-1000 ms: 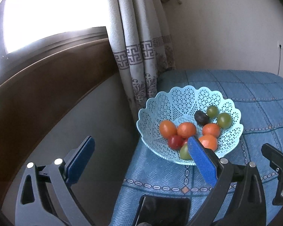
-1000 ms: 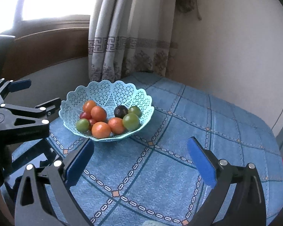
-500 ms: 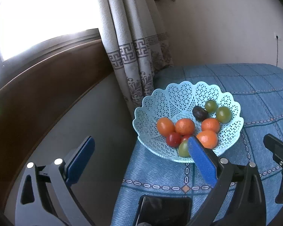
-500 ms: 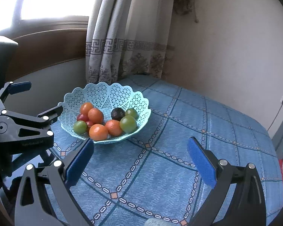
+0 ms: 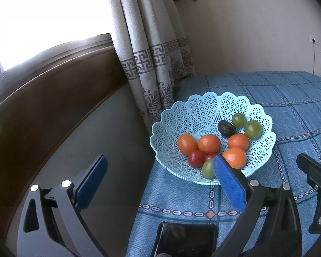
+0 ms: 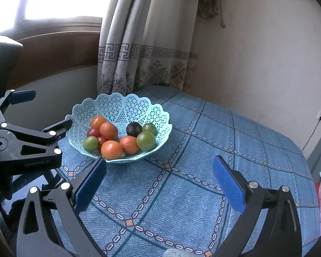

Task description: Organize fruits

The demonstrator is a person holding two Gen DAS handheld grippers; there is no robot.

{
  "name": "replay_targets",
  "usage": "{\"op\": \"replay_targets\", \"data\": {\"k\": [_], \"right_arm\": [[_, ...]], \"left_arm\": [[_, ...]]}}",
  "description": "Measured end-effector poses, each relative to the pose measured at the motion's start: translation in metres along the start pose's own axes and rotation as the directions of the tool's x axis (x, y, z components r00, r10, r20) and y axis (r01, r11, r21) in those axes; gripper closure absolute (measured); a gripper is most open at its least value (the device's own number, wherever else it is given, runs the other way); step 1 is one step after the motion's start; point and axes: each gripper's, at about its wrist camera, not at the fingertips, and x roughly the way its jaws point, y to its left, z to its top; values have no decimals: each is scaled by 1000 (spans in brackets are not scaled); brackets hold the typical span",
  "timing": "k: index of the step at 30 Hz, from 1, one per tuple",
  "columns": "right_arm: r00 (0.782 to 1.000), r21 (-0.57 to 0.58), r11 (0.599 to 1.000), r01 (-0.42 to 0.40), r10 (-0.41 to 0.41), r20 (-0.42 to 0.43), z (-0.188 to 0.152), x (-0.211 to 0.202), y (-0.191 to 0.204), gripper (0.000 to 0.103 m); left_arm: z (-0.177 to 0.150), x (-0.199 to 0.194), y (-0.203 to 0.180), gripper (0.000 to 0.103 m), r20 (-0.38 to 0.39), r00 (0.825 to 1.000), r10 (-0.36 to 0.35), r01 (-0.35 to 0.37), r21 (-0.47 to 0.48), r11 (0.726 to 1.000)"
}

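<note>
A pale blue lattice basket (image 5: 194, 115) (image 6: 126, 107) sits near the table's far left corner. Inside lie several orange fruits (image 5: 208, 143) (image 6: 111, 149), green ones (image 5: 253, 129) (image 6: 146, 141), small red ones (image 5: 195, 158) (image 6: 93, 132) and one dark fruit (image 5: 226, 128) (image 6: 134, 129). My left gripper (image 5: 158, 182) is open and empty, held above the table's left edge just short of the basket. Its right pad hides part of a green fruit. My right gripper (image 6: 160, 184) hangs open and empty over the blue cloth, nearer than the basket.
A blue checked cloth (image 6: 182, 192) covers the table. A patterned curtain (image 5: 152, 60) (image 6: 139, 53) and a wall stand behind the basket. A dark phone (image 5: 184, 239) lies at the near left edge. Wooden window trim (image 5: 42, 98) runs along the left.
Both cameras have pulled back and risen a little, so the basket looks smaller and farther off. The fruits have not shifted and both grippers stay open.
</note>
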Motion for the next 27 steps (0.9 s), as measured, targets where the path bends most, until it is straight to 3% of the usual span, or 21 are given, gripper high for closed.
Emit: {"op": "replay_targets", "data": {"k": [27], "right_arm": [[1000, -3, 1000, -4, 4, -7, -4, -2, 0, 5]], "left_arm": [[1, -2, -6, 3, 0, 1000, -2, 2, 16, 1000]]}}
